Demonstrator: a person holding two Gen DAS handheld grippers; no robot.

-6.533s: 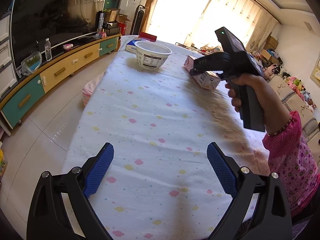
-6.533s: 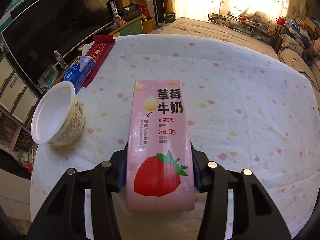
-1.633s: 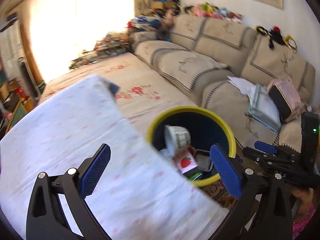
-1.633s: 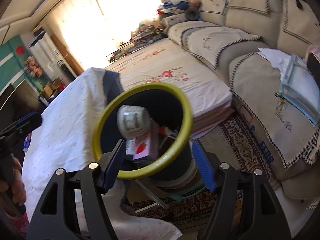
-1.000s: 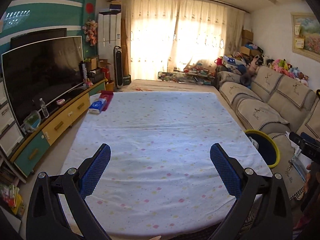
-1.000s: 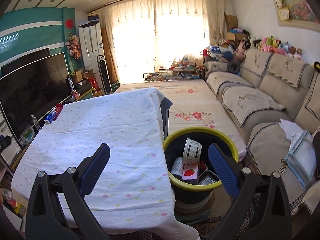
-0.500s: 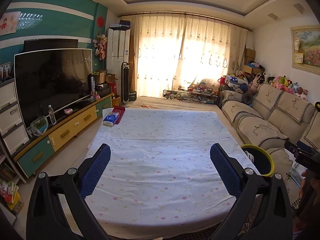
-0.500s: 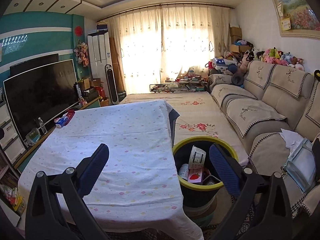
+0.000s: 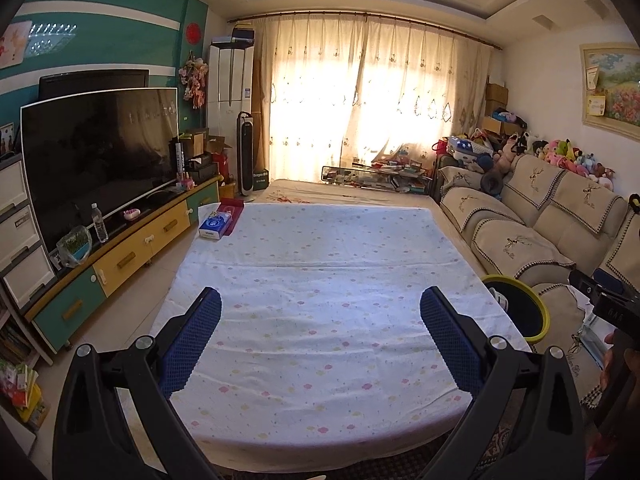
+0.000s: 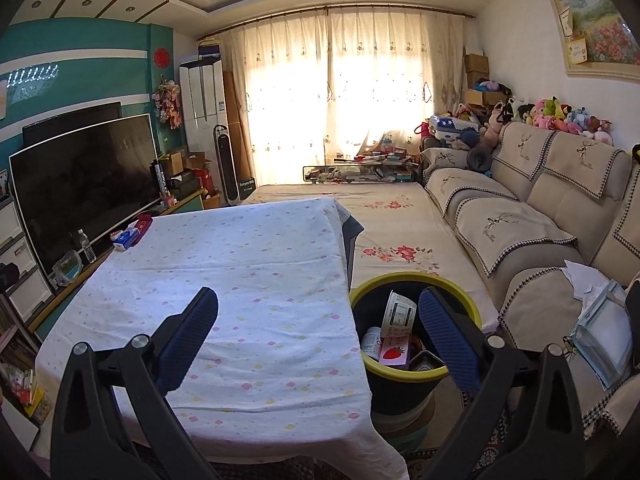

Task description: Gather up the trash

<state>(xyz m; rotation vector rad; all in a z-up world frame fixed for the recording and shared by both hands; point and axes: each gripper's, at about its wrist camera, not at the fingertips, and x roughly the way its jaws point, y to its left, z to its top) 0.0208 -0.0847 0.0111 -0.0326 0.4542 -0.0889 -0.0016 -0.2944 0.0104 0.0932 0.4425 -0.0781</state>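
1. The dark round bin with the yellow rim [image 10: 412, 280] sits on the floor just beside the table's right edge, holding a pink strawberry milk carton [image 10: 394, 354] and a white paper cup [image 10: 396, 314].
2. Left gripper [image 9: 320, 338] and right gripper [image 10: 318, 334] both gape wide, gripping nothing.
3. Looks basically done; best move is probably scanning the white dotted tablecloth [image 9: 320, 280] before quitting. The blue tissue pack [image 9: 216, 226] at the far corner likely isn't trash.

My left hand-held gripper [image 9: 320, 334]: two black plastic arms, each tipped by a blue textured pad [image 9: 192, 340], silver round screws at the linkage joints. My right hand-held gripper [image 10: 318, 334] looks the same: black frame, blue ribbed pads [image 10: 450, 336], silver screws. In the left view its black body shows at right, faint lettering on it, unreadable, with a sliver of skin just below.
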